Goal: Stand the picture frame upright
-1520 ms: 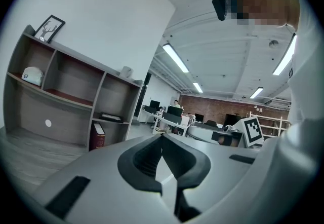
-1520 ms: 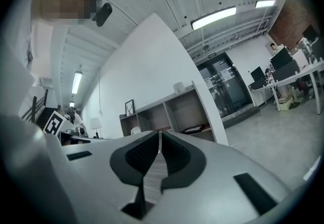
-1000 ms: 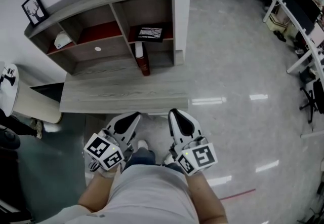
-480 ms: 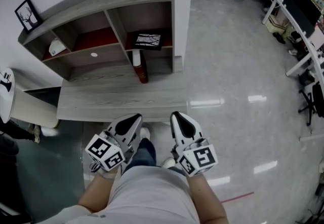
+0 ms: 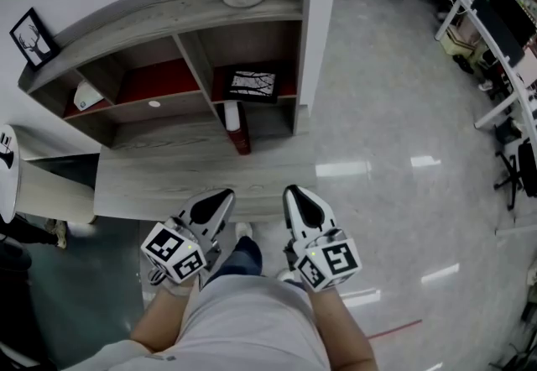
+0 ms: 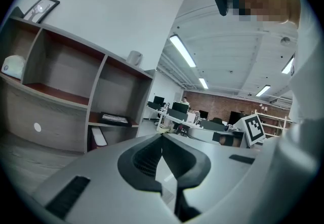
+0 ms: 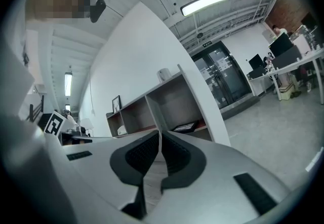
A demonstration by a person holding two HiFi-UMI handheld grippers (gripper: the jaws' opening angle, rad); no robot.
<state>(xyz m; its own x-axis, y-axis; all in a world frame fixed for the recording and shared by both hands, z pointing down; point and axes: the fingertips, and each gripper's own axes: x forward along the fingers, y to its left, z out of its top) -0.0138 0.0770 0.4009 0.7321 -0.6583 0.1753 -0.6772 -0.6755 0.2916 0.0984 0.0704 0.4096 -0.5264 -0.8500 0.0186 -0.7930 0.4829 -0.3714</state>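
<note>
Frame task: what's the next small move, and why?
Probably advance the right gripper toward the picture frame and open its jaws on the way. The frame lies flat in the upper right compartment of the shelf, and both the right and the left gripper are shut, empty and short of it.
</note>
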